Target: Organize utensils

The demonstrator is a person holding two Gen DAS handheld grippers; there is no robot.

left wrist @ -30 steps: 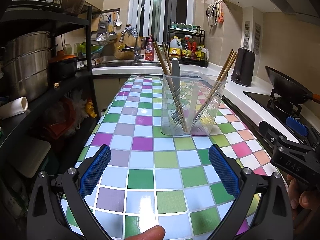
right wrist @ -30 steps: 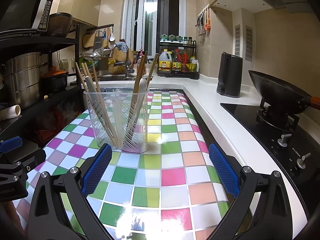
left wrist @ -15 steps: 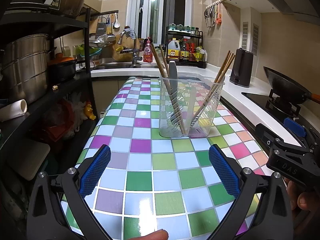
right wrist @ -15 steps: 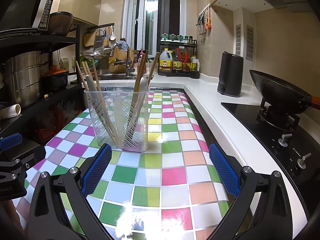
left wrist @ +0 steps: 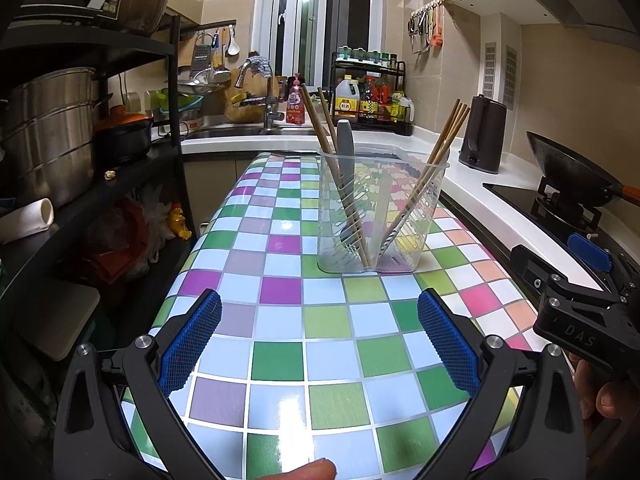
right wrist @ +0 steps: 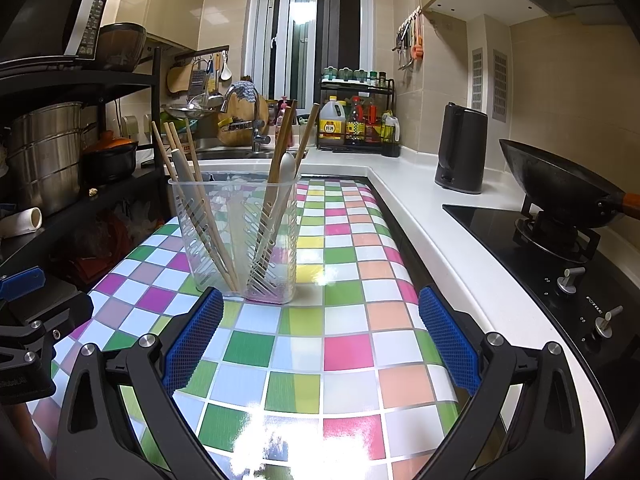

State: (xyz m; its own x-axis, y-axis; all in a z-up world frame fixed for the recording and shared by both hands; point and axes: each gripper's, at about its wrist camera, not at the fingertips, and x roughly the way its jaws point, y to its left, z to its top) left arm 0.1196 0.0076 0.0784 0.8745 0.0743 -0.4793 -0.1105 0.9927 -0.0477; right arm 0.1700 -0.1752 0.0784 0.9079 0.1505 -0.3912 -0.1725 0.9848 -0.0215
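Checkered counter (left wrist: 280, 360) | left gripper (left wrist: 319, 338) – fingers wide, empty | right gripper (right wrist: 321, 336) – same

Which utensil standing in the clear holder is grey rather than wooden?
The grey handle in the clear holder; the chopsticks around it are bare wood.

Black kettle (right wrist: 460, 148) on white counter (right wrist: 404, 172), wok (right wrist: 560, 184) on stove, steel pot (left wrist: 48, 136) on shelf.
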